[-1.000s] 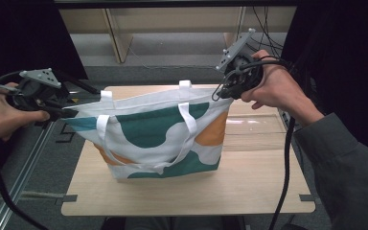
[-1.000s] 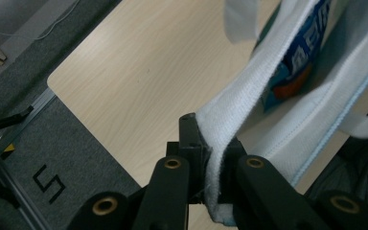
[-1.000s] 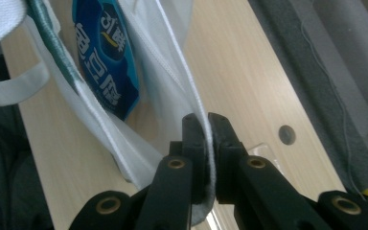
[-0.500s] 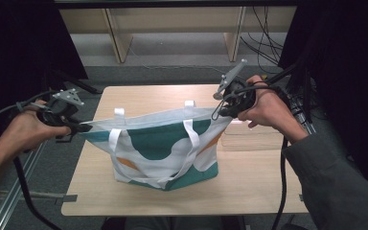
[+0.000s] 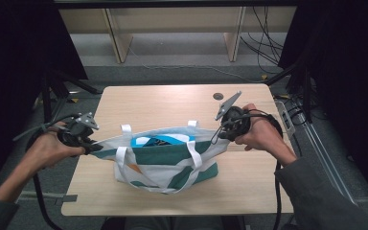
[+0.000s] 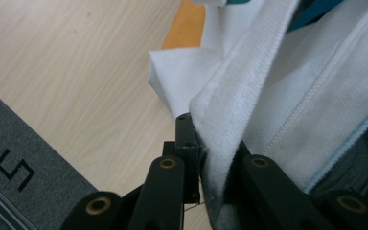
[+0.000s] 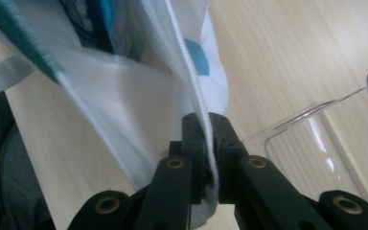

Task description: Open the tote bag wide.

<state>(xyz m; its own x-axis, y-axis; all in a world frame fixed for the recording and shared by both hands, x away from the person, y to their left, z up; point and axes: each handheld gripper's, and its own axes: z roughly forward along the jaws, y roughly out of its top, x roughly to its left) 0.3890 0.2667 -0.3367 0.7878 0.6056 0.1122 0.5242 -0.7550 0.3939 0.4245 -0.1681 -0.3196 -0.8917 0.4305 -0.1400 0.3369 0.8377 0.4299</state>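
A white tote bag [image 5: 163,163] with teal and orange patches rests on the wooden table [image 5: 163,103], stretched out between both grippers. Its mouth gapes upward, and something blue [image 5: 155,141] lies inside. My left gripper [image 5: 93,147] is shut on the bag's left rim. In the left gripper view the thick white hem [image 6: 249,96] runs down between the jaws [image 6: 211,153]. My right gripper [image 5: 220,136] is shut on the right rim, and in the right gripper view the stitched edge [image 7: 191,81] is pinched between the jaws [image 7: 206,129]. Two white handles hang over the front.
A clear plastic box [image 7: 316,143] stands on the table just right of the bag. A round cable hole [image 5: 218,96] sits near the table's far right. Dark curtains flank both sides, and cables trail off the table's right edge [image 5: 287,124].
Both hands have come down with the bag still gripped. The bag has sunk from hanging upright to sagging on the table, and its mouth now shows the blue thing inside.
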